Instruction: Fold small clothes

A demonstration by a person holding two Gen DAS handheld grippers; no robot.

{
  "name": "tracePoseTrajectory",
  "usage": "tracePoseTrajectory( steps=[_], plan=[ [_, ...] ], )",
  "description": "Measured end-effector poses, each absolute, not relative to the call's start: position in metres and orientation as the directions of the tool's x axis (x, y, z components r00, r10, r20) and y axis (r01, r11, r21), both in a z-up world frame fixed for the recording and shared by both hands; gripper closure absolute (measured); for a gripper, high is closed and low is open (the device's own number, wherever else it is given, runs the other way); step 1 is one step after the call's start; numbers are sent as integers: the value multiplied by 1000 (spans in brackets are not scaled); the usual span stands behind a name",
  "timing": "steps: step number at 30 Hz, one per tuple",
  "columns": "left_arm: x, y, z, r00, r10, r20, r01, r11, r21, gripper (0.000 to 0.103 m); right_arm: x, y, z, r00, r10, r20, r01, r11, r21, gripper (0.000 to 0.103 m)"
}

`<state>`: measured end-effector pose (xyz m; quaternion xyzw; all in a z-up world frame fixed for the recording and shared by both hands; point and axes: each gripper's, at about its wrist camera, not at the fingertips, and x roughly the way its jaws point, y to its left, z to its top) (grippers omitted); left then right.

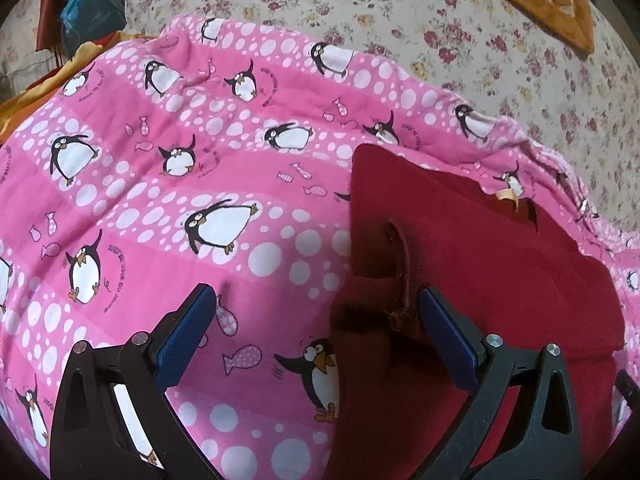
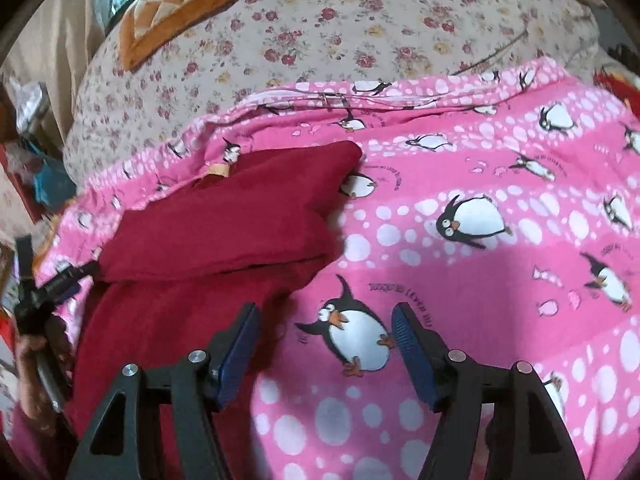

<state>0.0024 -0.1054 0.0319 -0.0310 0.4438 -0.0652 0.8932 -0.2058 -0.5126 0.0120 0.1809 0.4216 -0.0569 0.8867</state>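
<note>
Folded dark-red fleece garment [image 1: 472, 248] lying on pink penguin-print blanket [image 1: 168, 184] over floral bed [image 1: 460, 32]. Left hand-held gripper [image 1: 318, 312] released, straddling its drawstring [image 1: 406, 264]; right hand-held gripper [image 2: 324, 332] released beside it. Orange quilted cushion [image 2: 188, 4] at far edge.

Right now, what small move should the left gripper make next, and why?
Probably ease the left gripper forward and close it on the red cloth: its jaws stand open, the cloth's drawstring lies between them, and the cloth looks only partly folded.
</note>
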Motion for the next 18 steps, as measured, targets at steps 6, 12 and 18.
tracePoseTrajectory(
  steps=[6,12,18],
  plan=[
    [1,-107,28,587,-139,-797,87,990,-109,2,-205,-514,7,626,37,-779,266,929,258,36],
    [-5,-110,26,590,-122,-798,94,992,-83,2,-224,-511,14,632,-13,-775,297,928,227,36],
    [-21,-105,26,579,-99,-809,96,994,-53,2,-248,-508,30,668,-33,-743,287,933,216,32]
  ],
)
